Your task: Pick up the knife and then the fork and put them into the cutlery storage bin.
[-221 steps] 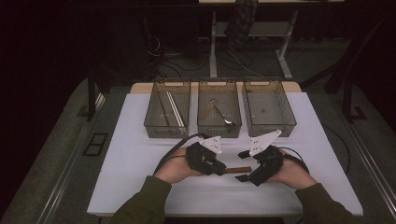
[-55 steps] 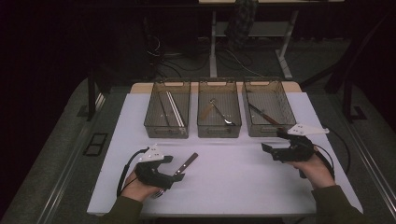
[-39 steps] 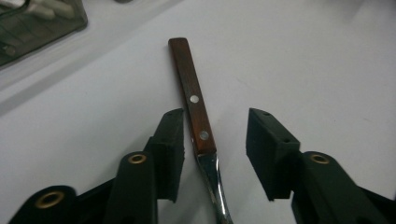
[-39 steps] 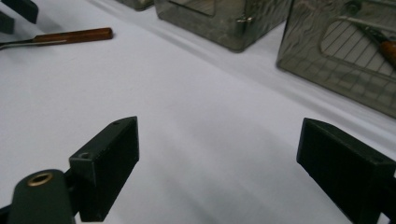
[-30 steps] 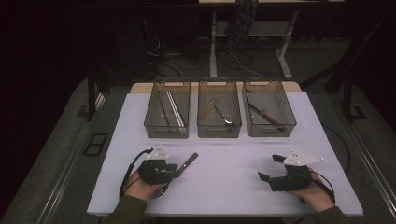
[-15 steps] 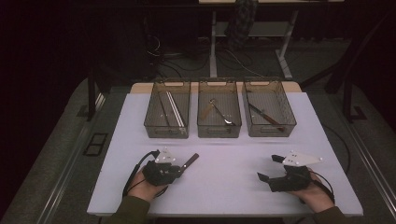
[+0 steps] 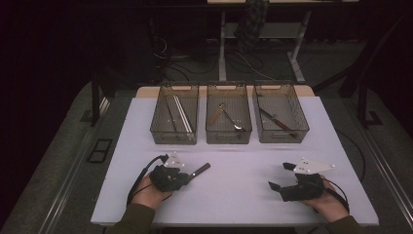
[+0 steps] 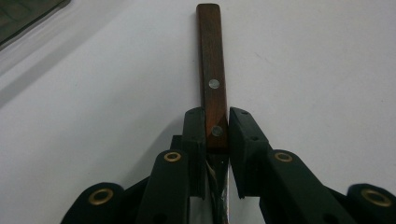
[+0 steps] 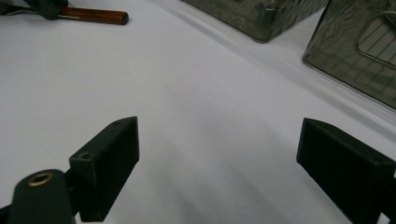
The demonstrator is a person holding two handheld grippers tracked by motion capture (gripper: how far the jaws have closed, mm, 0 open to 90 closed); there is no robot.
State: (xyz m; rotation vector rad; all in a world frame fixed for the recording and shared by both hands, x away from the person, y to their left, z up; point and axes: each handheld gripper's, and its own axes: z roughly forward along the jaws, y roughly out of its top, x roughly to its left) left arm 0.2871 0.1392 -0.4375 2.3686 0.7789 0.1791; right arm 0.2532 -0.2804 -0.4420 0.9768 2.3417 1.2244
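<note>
Left gripper view: the left gripper's [image 8: 216, 135] jaws, just closed, are seen clamped on the wooden-handled knife [image 8: 212, 70] near the table's front-left edge, readying a lift, while the right gripper [image 9: 219, 172] is held spread wide.

Three bins stand in a row at the far edge of the surface [image 7: 234, 195]. Nearer than the left bin [image 7: 174, 119] lies the knife [image 7: 198, 170], in the left tongs [image 7: 186, 176]; the right tongs [image 7: 280, 176] sit well right of it.
</note>
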